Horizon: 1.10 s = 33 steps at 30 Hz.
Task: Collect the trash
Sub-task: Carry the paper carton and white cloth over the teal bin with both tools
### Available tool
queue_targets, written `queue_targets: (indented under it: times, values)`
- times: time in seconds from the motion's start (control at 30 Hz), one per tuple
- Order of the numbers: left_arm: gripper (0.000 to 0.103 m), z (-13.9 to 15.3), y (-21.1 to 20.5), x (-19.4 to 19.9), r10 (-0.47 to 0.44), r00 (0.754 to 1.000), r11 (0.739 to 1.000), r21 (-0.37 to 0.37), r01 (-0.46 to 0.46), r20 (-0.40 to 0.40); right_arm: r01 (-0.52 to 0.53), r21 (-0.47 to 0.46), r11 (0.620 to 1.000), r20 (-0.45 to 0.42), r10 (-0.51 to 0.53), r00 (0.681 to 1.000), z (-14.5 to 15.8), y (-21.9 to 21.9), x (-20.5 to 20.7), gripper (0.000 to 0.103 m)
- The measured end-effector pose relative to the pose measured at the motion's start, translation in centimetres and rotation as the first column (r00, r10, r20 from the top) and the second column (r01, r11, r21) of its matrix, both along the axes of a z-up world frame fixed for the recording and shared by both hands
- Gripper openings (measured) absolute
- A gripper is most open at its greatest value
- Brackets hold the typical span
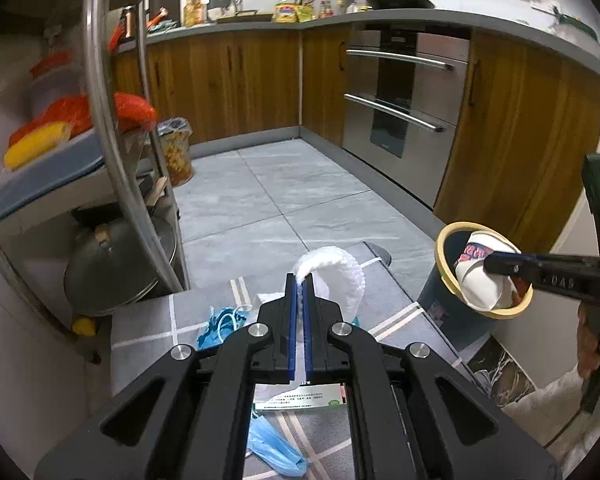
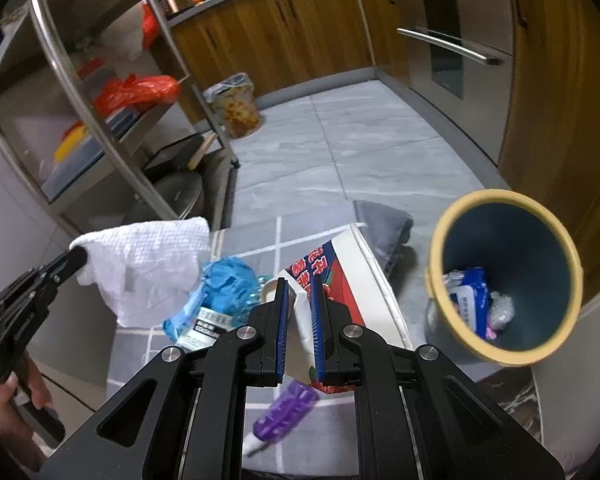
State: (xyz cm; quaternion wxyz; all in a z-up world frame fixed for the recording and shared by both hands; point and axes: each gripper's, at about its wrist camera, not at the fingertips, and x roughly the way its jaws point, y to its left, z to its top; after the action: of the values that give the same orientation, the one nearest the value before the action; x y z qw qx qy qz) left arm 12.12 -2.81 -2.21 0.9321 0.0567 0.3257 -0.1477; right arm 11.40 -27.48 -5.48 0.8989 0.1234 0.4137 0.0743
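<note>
Two pairs of tongs carry kitchen trash toward a yellow-rimmed bin (image 2: 504,276). The right gripper (image 2: 300,292), jaws clamped on the wall of a crushed paper cup (image 2: 340,272), is the nearer to the bin, which stands just to its right, mouth tilted toward the camera; the cup's long axis points roughly away from the tongs. The left gripper (image 1: 302,280), jaws pinched shut on a white paper towel (image 1: 332,268), hangs farther left of the bin. Left of the bin, below both, a blue mask (image 2: 224,288) and purple wrapper (image 2: 284,412) litter the grey mat (image 2: 260,240). Nothing visible blocks the bin.
</note>
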Motion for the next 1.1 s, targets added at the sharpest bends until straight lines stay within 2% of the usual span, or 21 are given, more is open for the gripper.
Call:
queue_targets:
  times: [0.3,0.53,0.7,0.93,1.1]
  values:
    - [0.002,1.3,-4.8,-0.5,-0.117,0.992,0.993,0.014,0.117,0.039,0.095,0.002,0.996,0.041,-0.095,0.995,1.8,-5.6,-0.7,0.012]
    - [0.002,0.3,-10.4,0.9,-0.225,0.974,0.974,-0.010,0.225,-0.001,0.190,-0.005,0.982,0.035,-0.190,0.981,1.7,-12.0,-0.4,0.012]
    - [0.002,-0.6,-14.3,1.8,-0.298,0.954,0.954,-0.037,0.297,-0.025,0.287,0.033,0.957,0.001,-0.287,0.958,0.2,-16.0,0.8,0.012]
    - [0.002,-2.3,-21.2,4.2,-0.391,0.918,0.918,-0.098,0.383,-0.069,0.368,0.052,0.928,-0.072,-0.364,0.929,-2.3,-19.0,2.8,0.012]
    - [0.002,-3.9,-25.3,5.8,-0.427,0.898,0.901,-0.135,0.413,-0.106,0.397,0.021,0.918,-0.103,-0.393,0.914,-3.8,-20.2,3.8,0.012]
